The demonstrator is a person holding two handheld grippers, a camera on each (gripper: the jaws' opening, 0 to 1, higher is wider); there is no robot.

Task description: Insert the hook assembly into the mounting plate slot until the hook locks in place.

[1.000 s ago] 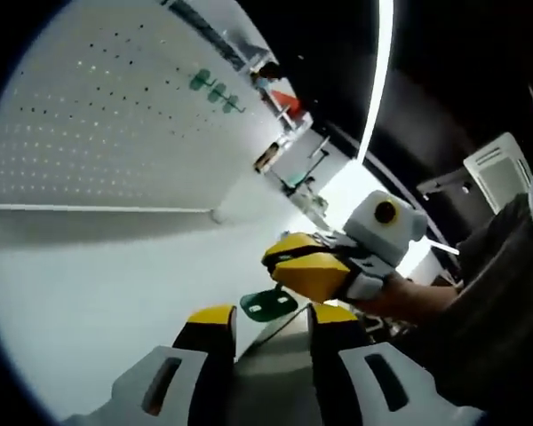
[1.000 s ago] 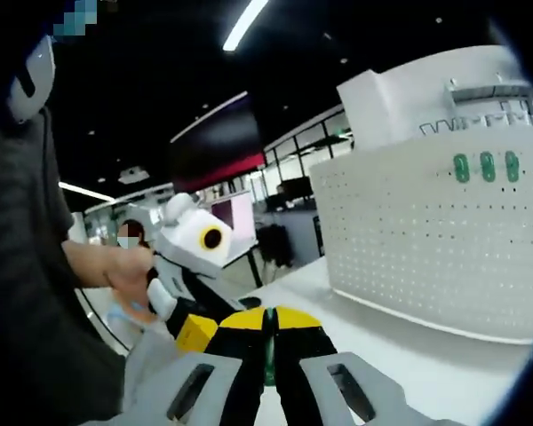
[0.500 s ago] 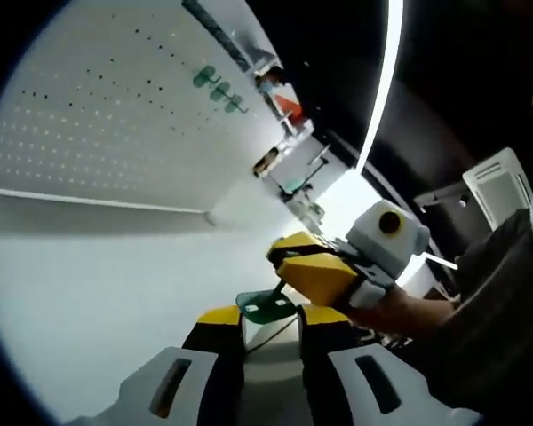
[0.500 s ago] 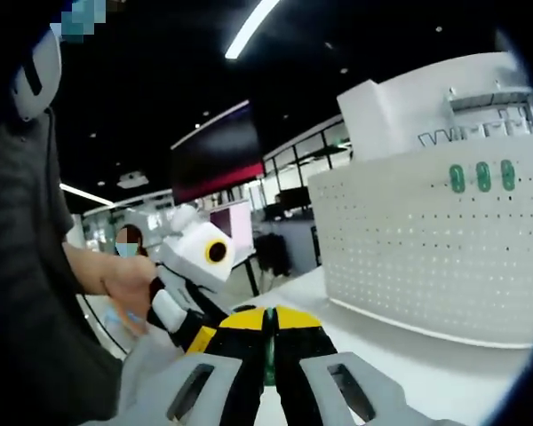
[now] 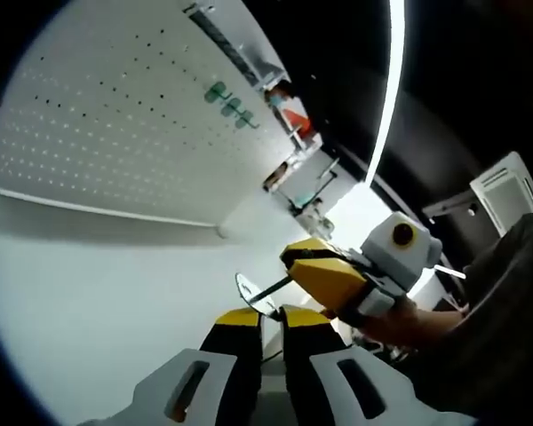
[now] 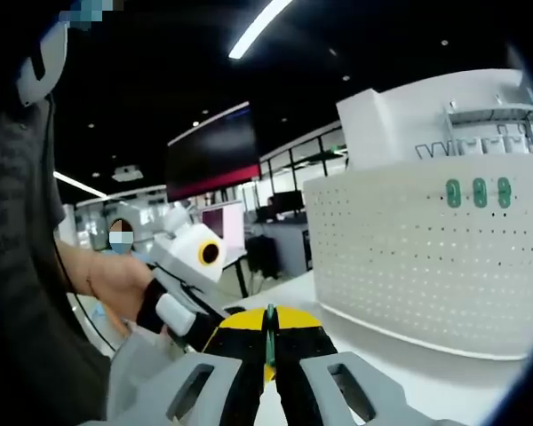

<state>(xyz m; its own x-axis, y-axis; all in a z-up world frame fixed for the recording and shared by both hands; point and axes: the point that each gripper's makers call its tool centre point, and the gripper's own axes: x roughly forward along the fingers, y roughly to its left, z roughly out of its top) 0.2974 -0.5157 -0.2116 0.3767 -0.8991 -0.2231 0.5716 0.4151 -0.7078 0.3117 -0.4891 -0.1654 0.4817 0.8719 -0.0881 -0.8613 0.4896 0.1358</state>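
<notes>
Gripping the green hook (image 6: pixel 269 335) edge-on, my right tool (image 6: pixel 268 333) is clamped on it. My left tool (image 5: pixel 264 317), jaws nearly closed, looks empty. Beyond, across the surface (image 5: pixel 98 293), the pegboard (image 6: pixel 409 257) stands well apart, so I judge insertion not yet begun.

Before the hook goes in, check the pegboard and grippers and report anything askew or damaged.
Nothing stands out. The white pegboard stands upright on the table, three green hooks sit in an even row, and the right gripper is shut on a thin green piece.
</notes>
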